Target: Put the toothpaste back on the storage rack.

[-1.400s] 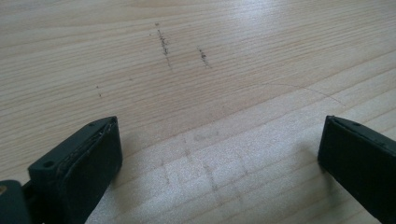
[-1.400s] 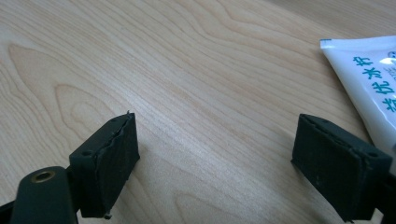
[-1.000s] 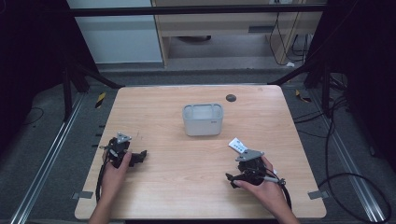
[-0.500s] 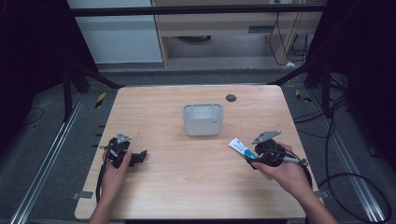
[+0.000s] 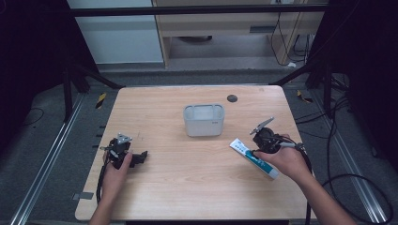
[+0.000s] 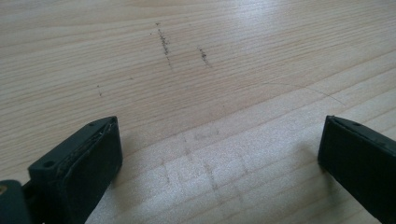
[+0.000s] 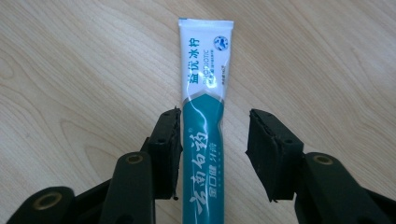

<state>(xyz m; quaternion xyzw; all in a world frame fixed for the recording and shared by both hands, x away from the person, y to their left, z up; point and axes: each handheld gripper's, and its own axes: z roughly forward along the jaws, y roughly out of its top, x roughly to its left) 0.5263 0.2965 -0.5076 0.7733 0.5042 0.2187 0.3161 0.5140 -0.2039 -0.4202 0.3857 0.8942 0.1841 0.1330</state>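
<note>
A toothpaste tube (image 5: pixel 244 150) (image 7: pixel 205 70), white at its flat far end and teal toward the cap, lies on the wooden table (image 5: pixel 178 187) at the right. My right gripper (image 5: pixel 254 154) (image 7: pixel 215 116) straddles its teal part and its jaws have just been closing. One pad touches the tube's side and a gap remains at the other pad, so it is open. My left gripper (image 5: pixel 140 157) (image 6: pixel 219 123) rests low on the table at the left, jaws wide open, with bare wood between them.
A grey open-topped box (image 5: pixel 203 119) stands at the table's middle. A small black disc (image 5: pixel 231 98) lies near the far edge. Cables trail off the right side onto the floor.
The right hand has moved from near the front edge to the right and away from it, over the tube, and its jaws have narrowed around the tube. The left hand stayed still.
</note>
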